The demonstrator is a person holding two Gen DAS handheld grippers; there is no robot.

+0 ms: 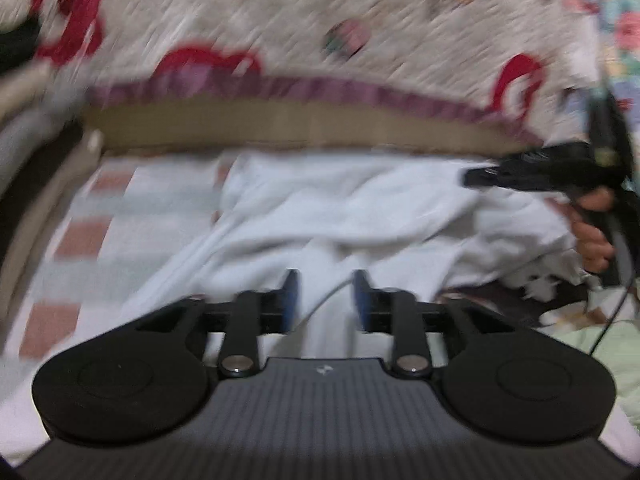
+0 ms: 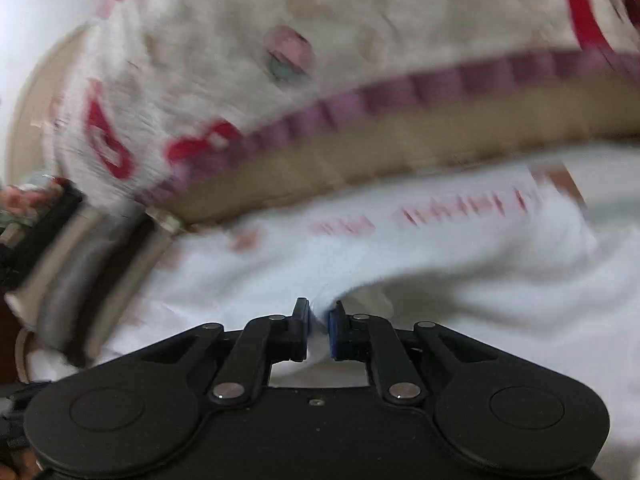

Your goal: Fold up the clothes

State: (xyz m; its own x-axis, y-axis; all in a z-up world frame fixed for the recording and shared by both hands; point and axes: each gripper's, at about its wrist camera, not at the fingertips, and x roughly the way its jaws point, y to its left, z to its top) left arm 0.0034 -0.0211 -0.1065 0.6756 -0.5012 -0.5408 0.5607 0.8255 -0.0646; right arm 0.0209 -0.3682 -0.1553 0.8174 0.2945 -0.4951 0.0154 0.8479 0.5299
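Observation:
A white garment [image 1: 320,216] lies crumpled on a checked cloth [image 1: 80,240]. My left gripper [image 1: 325,300] is open just above the garment, with white fabric showing between its blue pads; nothing is gripped. My right gripper [image 2: 319,328] is shut on a fold of the white garment [image 2: 440,264], which carries a line of red print. The right gripper also shows in the left wrist view [image 1: 520,172] at the right, held by a hand over the garment's far right side. Both views are blurred.
A white quilt with red and purple patterns [image 1: 280,20] hangs over a tan edge [image 1: 280,128] behind the garment. A pale green cloth [image 1: 600,352] and dark fabric lie at the right. A metal frame [image 2: 80,248] stands at the left of the right wrist view.

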